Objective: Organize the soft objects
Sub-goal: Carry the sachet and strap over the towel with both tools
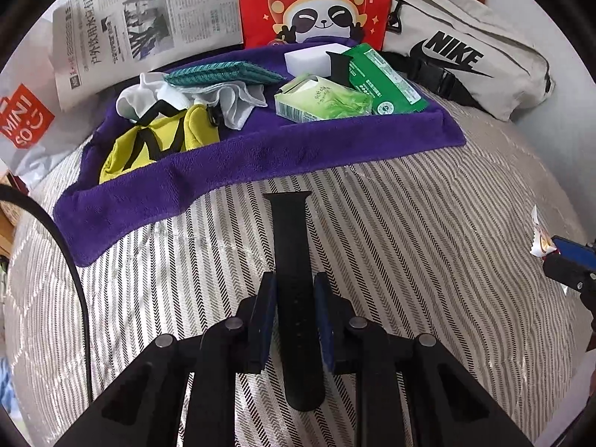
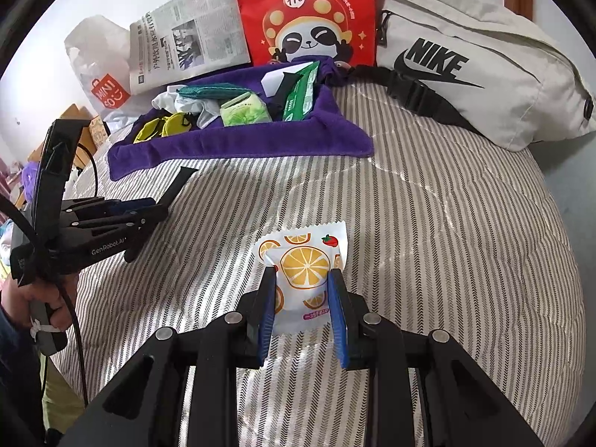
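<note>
My left gripper [image 1: 296, 283] is shut on a black watch strap [image 1: 290, 231], which sticks out forward past the pads above the striped bedding [image 1: 409, 223]. The right wrist view shows the left gripper [image 2: 156, 210] at left, the watch strap [image 2: 178, 182] angled up toward the purple towel [image 2: 238, 149]. My right gripper [image 2: 301, 290] is shut on a white snack packet [image 2: 303, 260] printed with orange slices. The purple towel [image 1: 260, 156] carries a yellow pouch [image 1: 149, 141], white socks [image 1: 238, 100], a teal cloth [image 1: 219, 72], a green tissue pack [image 1: 320, 100], a green wipes pack [image 1: 387, 78], a white sponge [image 1: 309, 59] and another black strap [image 1: 339, 67].
Behind the towel stand a newspaper [image 1: 149, 26], a red panda bag [image 1: 316, 3] and a beige Nike waist bag [image 1: 465, 59]. A white Miniso bag [image 1: 26, 119] lies at left. A black cable [image 1: 80, 287] runs down the left side. A hand [image 2: 26, 298] holds the left gripper's handle.
</note>
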Action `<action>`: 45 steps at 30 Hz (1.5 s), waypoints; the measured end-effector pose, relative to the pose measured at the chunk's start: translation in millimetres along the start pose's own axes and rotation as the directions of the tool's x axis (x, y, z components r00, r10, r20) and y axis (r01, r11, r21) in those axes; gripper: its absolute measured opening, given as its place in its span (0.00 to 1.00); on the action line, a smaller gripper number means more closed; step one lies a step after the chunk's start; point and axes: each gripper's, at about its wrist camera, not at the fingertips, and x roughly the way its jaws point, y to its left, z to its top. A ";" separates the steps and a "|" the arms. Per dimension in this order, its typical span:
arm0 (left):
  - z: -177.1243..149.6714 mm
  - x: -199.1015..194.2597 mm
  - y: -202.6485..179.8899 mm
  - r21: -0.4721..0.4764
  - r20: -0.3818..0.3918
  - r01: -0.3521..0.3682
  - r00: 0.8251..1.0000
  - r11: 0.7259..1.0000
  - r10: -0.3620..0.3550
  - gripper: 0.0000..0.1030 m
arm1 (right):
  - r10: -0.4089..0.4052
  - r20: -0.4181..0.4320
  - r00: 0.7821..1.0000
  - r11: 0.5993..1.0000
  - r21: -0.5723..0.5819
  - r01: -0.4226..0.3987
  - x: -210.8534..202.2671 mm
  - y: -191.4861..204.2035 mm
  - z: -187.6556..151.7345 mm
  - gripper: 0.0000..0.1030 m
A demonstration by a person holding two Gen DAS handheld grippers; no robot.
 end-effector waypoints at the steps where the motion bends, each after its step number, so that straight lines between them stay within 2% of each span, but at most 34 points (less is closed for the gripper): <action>1: 2.9 3.6 -2.8 0.006 0.001 -0.010 1.000 1.000 0.010 0.20 | -0.002 -0.004 1.000 1.000 -0.002 0.002 0.4 2.0 0.4 0.26; 9: 7.9 6.0 1.5 -0.027 -0.020 0.018 1.000 0.999 -0.018 0.19 | -0.010 0.000 1.000 1.000 -0.012 0.010 -2.7 14.5 6.5 0.26; 12: 6.8 0.1 7.2 -0.055 -0.010 0.046 0.999 0.997 -0.047 0.19 | -0.007 0.006 1.000 1.000 -0.023 0.007 -3.8 17.3 10.1 0.26; 26: 4.1 -28.4 36.6 -0.103 0.030 0.058 0.998 0.993 -0.055 0.19 | 0.009 0.005 1.000 0.998 -0.064 -0.008 -0.1 36.9 28.3 0.26; 37: 16.3 -46.9 62.4 -0.151 0.063 0.087 0.995 0.985 -0.078 0.19 | 0.040 0.018 0.999 0.995 -0.093 -0.038 8.2 57.6 63.9 0.26; 45: 37.1 -58.1 78.9 -0.153 0.097 0.077 0.993 0.985 -0.063 0.19 | 0.050 0.040 0.998 0.993 -0.111 -0.045 17.3 69.8 99.3 0.26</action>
